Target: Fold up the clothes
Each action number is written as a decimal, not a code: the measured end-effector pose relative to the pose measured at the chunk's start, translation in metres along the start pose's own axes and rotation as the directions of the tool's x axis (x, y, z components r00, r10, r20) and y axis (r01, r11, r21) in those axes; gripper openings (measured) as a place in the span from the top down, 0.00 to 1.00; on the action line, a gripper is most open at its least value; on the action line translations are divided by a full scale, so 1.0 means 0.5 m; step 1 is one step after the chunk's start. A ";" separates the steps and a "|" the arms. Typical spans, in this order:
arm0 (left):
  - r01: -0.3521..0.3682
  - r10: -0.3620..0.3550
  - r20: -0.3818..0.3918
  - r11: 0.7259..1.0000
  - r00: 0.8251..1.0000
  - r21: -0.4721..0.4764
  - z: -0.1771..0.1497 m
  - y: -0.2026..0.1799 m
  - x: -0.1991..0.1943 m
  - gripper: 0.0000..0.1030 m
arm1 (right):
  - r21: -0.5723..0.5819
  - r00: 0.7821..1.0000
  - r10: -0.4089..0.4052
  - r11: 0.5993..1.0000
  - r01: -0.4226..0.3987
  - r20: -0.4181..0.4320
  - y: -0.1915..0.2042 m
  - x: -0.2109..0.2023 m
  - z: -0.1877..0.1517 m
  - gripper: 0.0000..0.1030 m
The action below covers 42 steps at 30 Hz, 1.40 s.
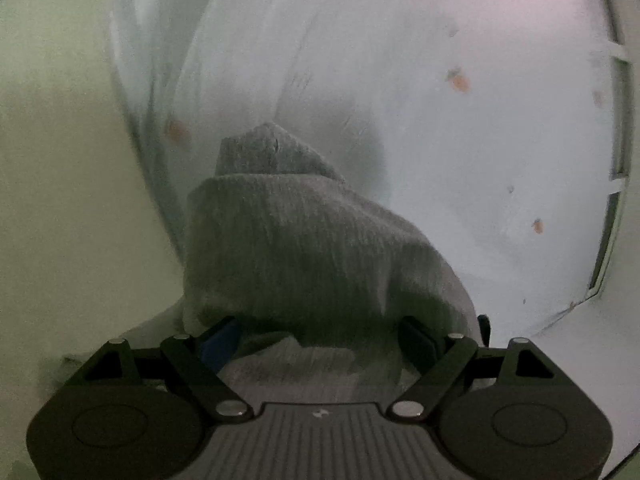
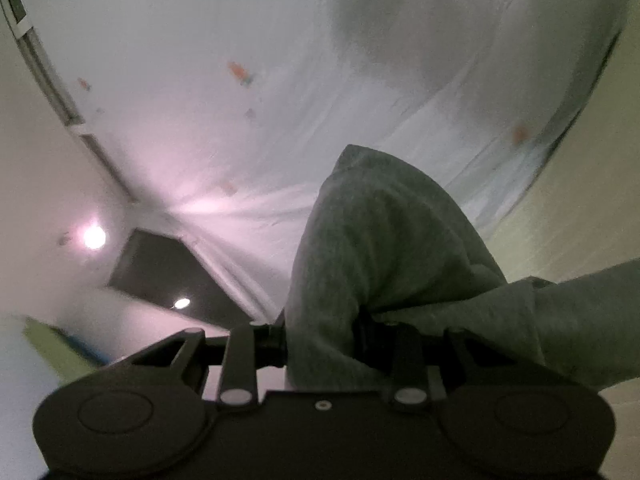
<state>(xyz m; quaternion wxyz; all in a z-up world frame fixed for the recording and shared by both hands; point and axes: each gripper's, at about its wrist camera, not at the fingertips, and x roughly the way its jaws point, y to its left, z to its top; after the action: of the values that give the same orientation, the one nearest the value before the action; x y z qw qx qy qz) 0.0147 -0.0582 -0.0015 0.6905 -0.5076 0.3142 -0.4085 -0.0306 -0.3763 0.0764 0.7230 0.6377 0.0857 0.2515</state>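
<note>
A grey knit garment [image 1: 304, 240] hangs over the front of my left gripper [image 1: 322, 336] and hides the fingertips. The two finger bases stand wide apart, so this gripper is open with cloth lying between and over the fingers. In the right wrist view the same grey garment [image 2: 384, 240] rises in a bunched fold from my right gripper [image 2: 324, 340], whose fingers are drawn close and shut on the cloth. Another part of the garment trails off to the right [image 2: 580, 320].
Behind the garment spreads a white sheet [image 1: 440, 100] with small orange prints [image 1: 460, 82]. A pale wall [image 1: 60, 160] is on the left, a frame edge [image 1: 616, 120] on the right. The right wrist view shows a dark panel [image 2: 160, 272] and two bright lights [image 2: 94, 236]. Both views are blurred.
</note>
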 end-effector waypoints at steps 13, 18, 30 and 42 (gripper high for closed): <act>-0.097 0.110 -0.029 0.950 0.994 0.297 0.045 -0.146 0.070 0.16 | 0.051 0.990 0.105 0.993 -0.110 0.091 -0.005 -0.057 0.055 0.69; -0.276 0.331 -0.236 0.931 0.914 0.237 -0.093 0.026 0.235 0.16 | 0.062 0.939 -0.279 0.960 0.272 0.203 -0.158 -0.278 0.101 0.40; -0.627 0.691 -0.211 0.719 0.691 0.302 -0.121 0.210 0.182 0.16 | -0.165 0.292 -0.892 0.248 0.955 0.347 -0.253 -0.374 -0.016 0.35; -0.712 0.779 -0.158 0.621 0.607 0.327 -0.037 0.309 0.190 0.15 | -0.096 0.105 -0.904 0.072 0.993 0.413 -0.252 -0.384 -0.028 0.18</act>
<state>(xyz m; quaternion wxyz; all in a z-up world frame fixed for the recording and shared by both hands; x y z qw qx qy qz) 0.0814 -0.1271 -0.1565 0.7988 -0.1802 0.5441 -0.1830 -0.1697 -0.4625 -0.0854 0.8117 0.3054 0.3469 -0.3570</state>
